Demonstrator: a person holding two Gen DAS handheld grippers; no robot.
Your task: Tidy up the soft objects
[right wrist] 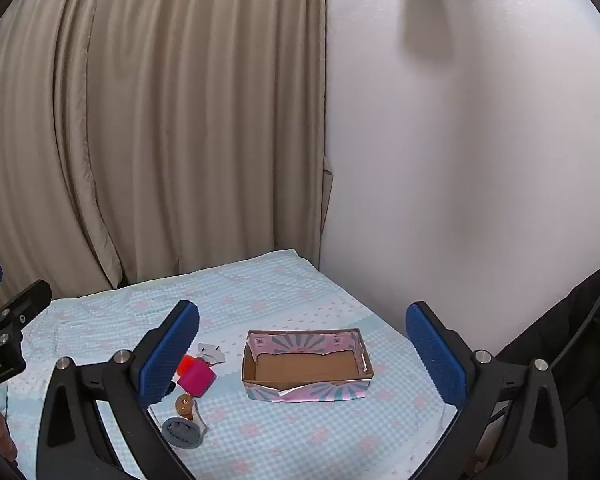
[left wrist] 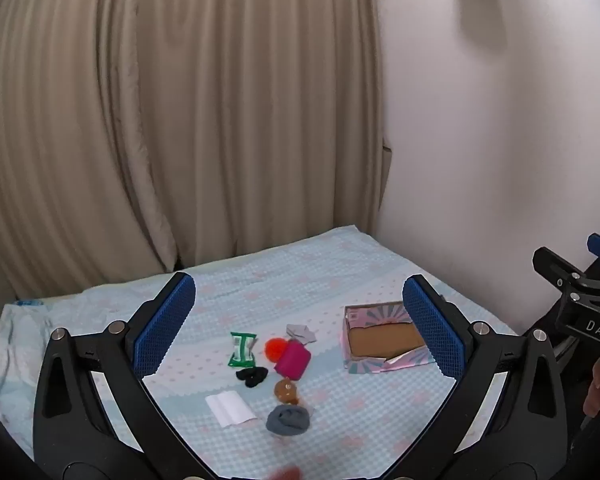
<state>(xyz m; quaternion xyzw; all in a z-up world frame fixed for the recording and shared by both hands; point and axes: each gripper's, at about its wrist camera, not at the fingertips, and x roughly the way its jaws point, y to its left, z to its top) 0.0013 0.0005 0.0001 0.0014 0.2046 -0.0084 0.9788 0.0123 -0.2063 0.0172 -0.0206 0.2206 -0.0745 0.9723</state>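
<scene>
Both tongs, left tongs (left wrist: 300,328) and right tongs (right wrist: 302,354), are hanging spread apart, gripping nothing. One cardboard box (right wrist: 306,368) is lying on the bed (right wrist: 260,292), its long axis running left-right, mouth facing up. Beside it one loose cluster is sitting: magenta pouch (left wrist: 293,358), orange pompom (left wrist: 275,348), grey sock (left wrist: 288,420), black scrunchie (left wrist: 252,376), green packet (left wrist: 242,350), white tissue (left wrist: 230,408). A left finger is partly hiding the pompom in the right view.

Left gripper (left wrist: 300,326) and right gripper (right wrist: 302,350), black frames, blue textured pads (left wrist: 165,328), silver screws, white lettering
</scene>
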